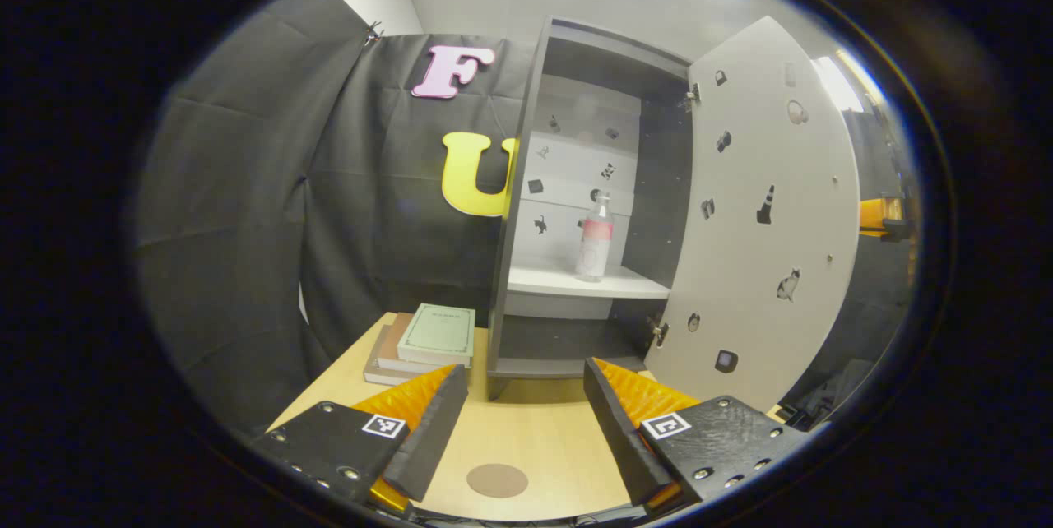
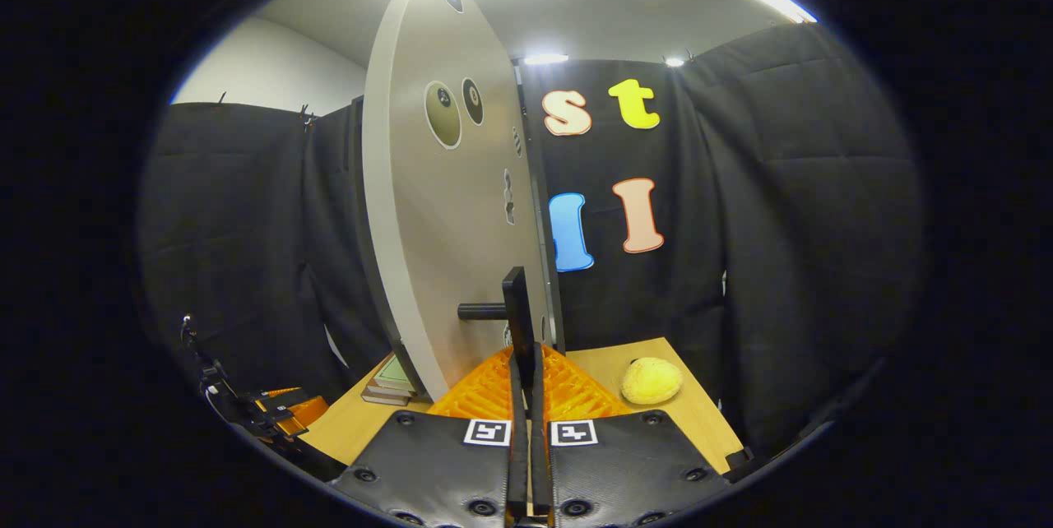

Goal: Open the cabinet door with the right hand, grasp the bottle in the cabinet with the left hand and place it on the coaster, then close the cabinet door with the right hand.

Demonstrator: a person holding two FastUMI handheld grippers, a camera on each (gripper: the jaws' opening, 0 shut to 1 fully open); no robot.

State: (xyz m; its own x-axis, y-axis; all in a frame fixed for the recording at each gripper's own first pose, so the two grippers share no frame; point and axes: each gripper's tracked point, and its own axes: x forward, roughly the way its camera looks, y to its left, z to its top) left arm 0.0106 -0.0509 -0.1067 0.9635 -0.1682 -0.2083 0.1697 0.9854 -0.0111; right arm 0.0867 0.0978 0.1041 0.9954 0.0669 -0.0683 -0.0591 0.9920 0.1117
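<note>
My left gripper (image 1: 526, 421) hovers with jaws wide above the round coaster (image 1: 497, 480). The bottle (image 1: 595, 237) stands upright on the cabinet (image 1: 526, 182) shelf, door (image 1: 765, 215) open. My right gripper (image 2: 526, 363) is pinched on the door's handle (image 2: 516, 310).

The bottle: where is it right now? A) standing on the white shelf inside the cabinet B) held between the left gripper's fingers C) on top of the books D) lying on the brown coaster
A: in the left gripper view the bottle stands upright on the white shelf inside the open cabinet, while the coaster lies bare on the table between the open left gripper fingers.
</note>
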